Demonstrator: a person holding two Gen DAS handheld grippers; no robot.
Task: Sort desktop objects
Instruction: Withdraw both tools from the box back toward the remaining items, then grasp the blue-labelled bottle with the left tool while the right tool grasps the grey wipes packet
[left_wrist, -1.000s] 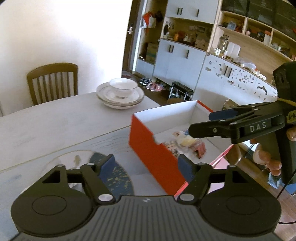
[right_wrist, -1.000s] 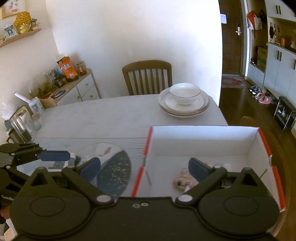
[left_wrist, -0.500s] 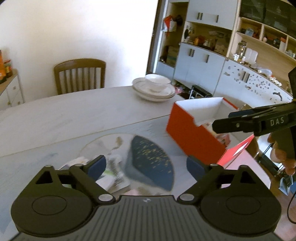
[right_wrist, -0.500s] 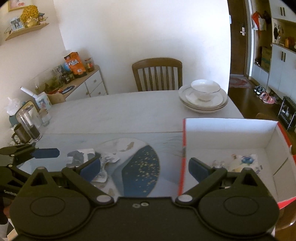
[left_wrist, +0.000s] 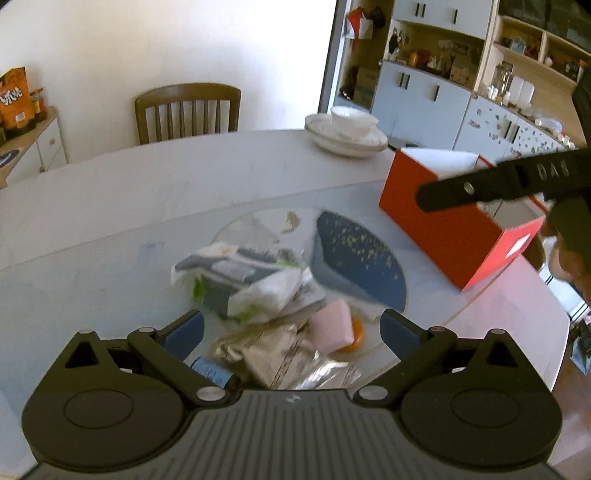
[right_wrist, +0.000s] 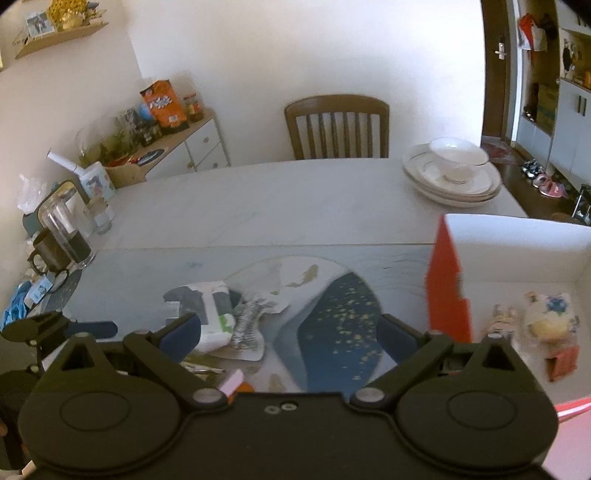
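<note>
We hold the left tool (left_wrist: 291, 326) low over the heap of loose things at the near edge of the worktop (left_wrist: 147, 192), its fingers spread wide and gripping nothing. Between them lie a crumpled silver foil wrapper (left_wrist: 284, 354), a pink block (left_wrist: 330, 325) with something orange touching its far-right side, and a small blue piece (left_wrist: 208, 369) beside the left finger. Just beyond sits the white, grey and green packet (left_wrist: 240, 280), blurred, its long axis seemingly running from the near right toward the far left.

We judge this the reach for the next item: we must pick one piece, settle the fingers either side of it across its short way, and press them together.

The right tool (right_wrist: 290, 334) is also spread and empty. Farther right, the red box (left_wrist: 448, 236) stands at the worktop's right edge with sorted items (right_wrist: 546, 328) inside. Stacked plates with a bowl (left_wrist: 347, 134) rest at the far edge.
</note>
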